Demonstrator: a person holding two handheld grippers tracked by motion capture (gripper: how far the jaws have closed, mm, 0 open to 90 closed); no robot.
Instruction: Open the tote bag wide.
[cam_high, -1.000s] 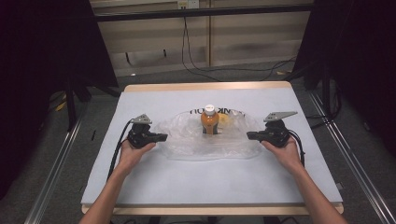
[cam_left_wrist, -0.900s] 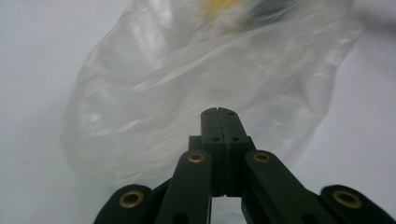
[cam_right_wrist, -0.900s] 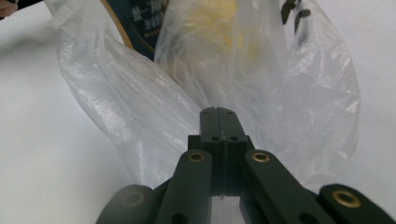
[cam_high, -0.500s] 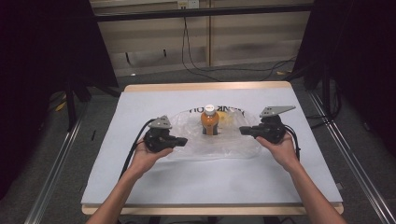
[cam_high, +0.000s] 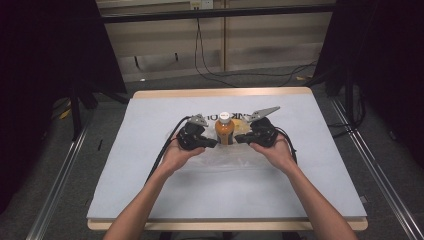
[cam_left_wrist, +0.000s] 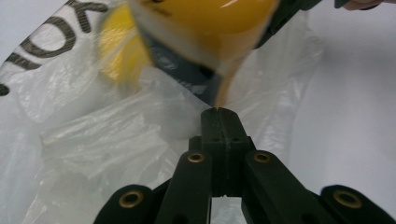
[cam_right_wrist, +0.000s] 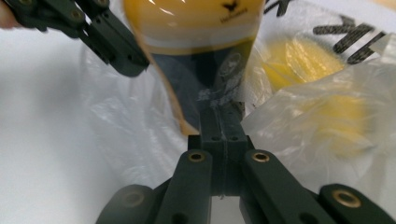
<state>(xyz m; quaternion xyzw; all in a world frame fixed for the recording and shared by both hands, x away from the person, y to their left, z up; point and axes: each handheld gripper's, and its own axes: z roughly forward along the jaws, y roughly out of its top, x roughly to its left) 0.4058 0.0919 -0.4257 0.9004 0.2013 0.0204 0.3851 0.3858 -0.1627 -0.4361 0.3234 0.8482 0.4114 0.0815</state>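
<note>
A bottle (cam_high: 224, 130) of orange drink with a white cap stands upright on a clear plastic bag (cam_high: 225, 159) with black lettering, in the middle of the table. My left gripper (cam_high: 214, 144) is just left of the bottle's base, jaws shut, nothing between them. My right gripper (cam_high: 238, 139) is just right of the base, also shut and holding nothing. In the left gripper view the closed tips (cam_left_wrist: 222, 112) point at the bottle's foot (cam_left_wrist: 205, 28). In the right gripper view the closed tips (cam_right_wrist: 220, 112) sit close under the bottle (cam_right_wrist: 196, 28), with the left gripper (cam_right_wrist: 109, 44) beyond.
A pale grey mat (cam_high: 150, 120) covers the wooden table (cam_high: 220, 93). A yellow patch (cam_right_wrist: 322, 102) shows through the crumpled bag behind the bottle. Cables (cam_high: 160, 155) trail from both grippers toward the person. Dark stands flank the table.
Both hands have moved inward from the bag's outer edges to either side of the bottle. Jaws stayed shut. The bottle has not moved.
</note>
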